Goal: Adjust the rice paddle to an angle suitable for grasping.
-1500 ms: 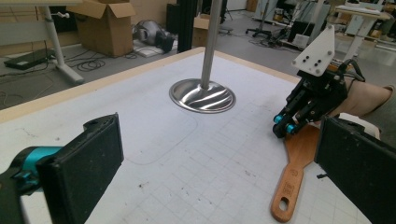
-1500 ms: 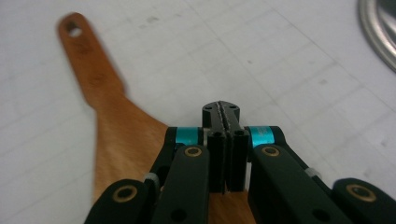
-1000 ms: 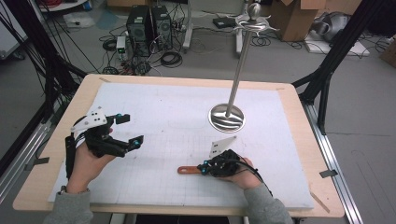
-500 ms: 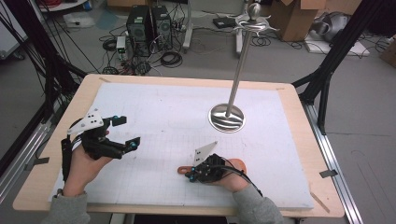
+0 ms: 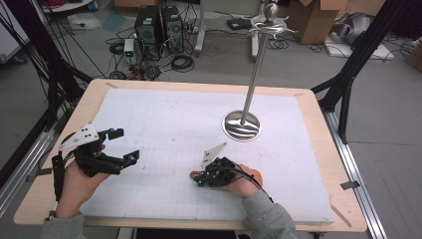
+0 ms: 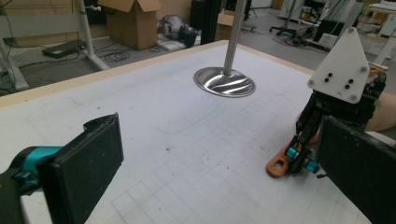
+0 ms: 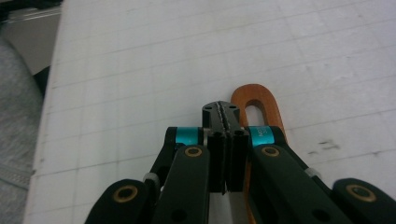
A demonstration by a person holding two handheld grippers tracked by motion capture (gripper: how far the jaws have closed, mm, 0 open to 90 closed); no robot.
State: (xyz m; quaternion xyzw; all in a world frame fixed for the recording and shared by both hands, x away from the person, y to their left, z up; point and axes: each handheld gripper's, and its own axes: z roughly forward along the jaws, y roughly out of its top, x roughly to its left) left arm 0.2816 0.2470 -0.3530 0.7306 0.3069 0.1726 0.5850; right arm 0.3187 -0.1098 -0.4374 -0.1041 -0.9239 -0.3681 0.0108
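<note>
An orange wooden handle with a looped end (image 7: 254, 91) lies flat on the white gridded mat. My right gripper (image 7: 220, 109) rests low over it, jaws shut pad to pad, with the loop just beyond and to the right of the tips. From above, the right gripper (image 5: 199, 179) sits at the mat's near middle, and the handle's end (image 5: 193, 175) pokes out to its left. My left gripper (image 5: 125, 145) is held above the mat's left side, open and empty. Its own view looks between its wide jaws (image 6: 219, 154) at the right gripper (image 6: 299, 161) and the handle (image 6: 276, 165).
A tall metal stand with a round base (image 5: 241, 125) and a hooked top (image 5: 269, 20) rises at the mat's centre right; the base (image 6: 224, 81) also lies ahead of the left gripper. The mat covers a wooden table (image 5: 318, 129). Cables, computers and boxes sit on the floor beyond.
The right hand slid left along the orange handle, which stayed put. The left hand drifted a little left and toward the near edge, jaws still wide.
</note>
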